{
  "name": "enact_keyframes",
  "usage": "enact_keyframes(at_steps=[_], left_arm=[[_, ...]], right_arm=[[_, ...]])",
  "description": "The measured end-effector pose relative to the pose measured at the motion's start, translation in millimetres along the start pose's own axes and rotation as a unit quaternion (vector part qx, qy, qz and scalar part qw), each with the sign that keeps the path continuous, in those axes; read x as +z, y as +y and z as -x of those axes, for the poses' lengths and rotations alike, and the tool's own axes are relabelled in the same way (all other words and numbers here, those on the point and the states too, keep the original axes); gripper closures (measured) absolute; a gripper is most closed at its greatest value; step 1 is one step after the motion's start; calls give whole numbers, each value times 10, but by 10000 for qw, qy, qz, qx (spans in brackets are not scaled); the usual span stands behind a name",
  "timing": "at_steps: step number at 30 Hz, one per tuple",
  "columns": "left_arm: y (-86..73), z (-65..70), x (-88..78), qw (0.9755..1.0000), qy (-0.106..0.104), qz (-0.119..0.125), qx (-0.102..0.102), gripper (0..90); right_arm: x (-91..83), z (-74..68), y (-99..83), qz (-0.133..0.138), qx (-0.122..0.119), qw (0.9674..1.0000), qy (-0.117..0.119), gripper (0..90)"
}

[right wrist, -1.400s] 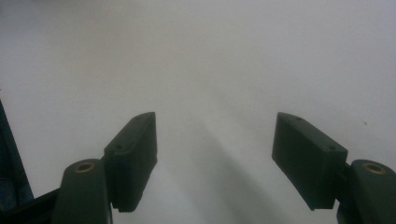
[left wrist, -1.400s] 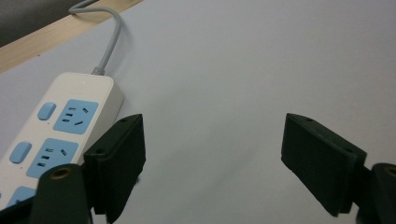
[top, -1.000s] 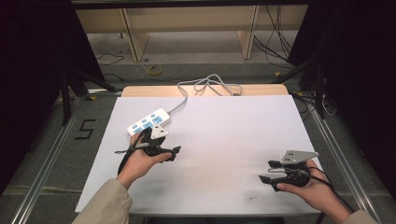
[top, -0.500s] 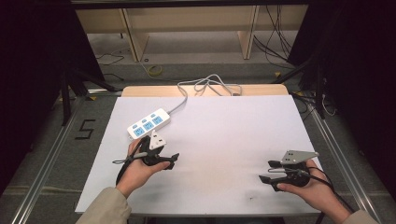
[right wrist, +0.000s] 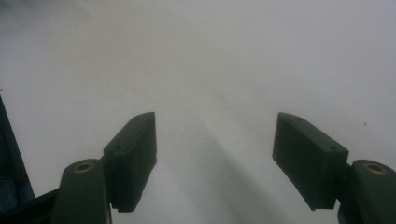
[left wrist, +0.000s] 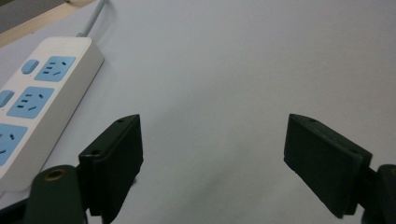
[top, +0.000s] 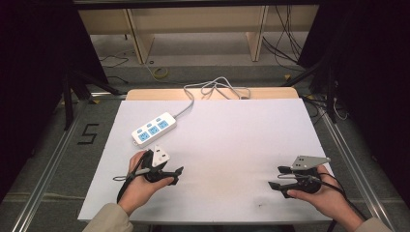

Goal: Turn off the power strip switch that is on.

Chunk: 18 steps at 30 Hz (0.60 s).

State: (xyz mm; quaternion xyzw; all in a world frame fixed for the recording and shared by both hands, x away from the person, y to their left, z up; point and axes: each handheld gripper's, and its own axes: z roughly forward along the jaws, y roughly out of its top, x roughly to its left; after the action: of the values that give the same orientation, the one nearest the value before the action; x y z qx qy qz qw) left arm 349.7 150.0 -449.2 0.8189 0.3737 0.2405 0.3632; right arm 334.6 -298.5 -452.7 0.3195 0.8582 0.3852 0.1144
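Our left tool (top: 178, 175) is spread wide and empty; the power strip (top: 153, 129) lies near at its eleven o'clock on the tabletop (top: 232, 145); our right tool (top: 274, 177) gapes idle; a skewed grab could shove the strip away.

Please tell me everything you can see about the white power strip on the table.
The power strip is a white, plastic-looking bar with rounded corners, lying flat and diagonal on the white table, at its far left. It has three blue sockets in a row, with small blue buttons beside them in the left gripper view. A grey cord leaves its far end toward the table's back edge. Nothing is plugged in; nothing else touches it.
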Motion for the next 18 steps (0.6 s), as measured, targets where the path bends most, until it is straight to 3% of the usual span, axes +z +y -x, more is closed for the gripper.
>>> enact_keyframes(at_steps=[10, 13, 18], left_arm=[[-151, 9, -134, 9998, 146, 37, -88, 194], [-179, 17, -187, 9998, 186, 14, 28, 194], [-214, 26, -234, 9998, 196, 64, -44, 194]], right_arm=[[-4, 2, -4, -8, 26, 10000, -9, 308], [-7, 2, -4, -14, 21, 10000, -13, 307], [-18, 6, -8, 6, 21, 10000, -24, 307]])
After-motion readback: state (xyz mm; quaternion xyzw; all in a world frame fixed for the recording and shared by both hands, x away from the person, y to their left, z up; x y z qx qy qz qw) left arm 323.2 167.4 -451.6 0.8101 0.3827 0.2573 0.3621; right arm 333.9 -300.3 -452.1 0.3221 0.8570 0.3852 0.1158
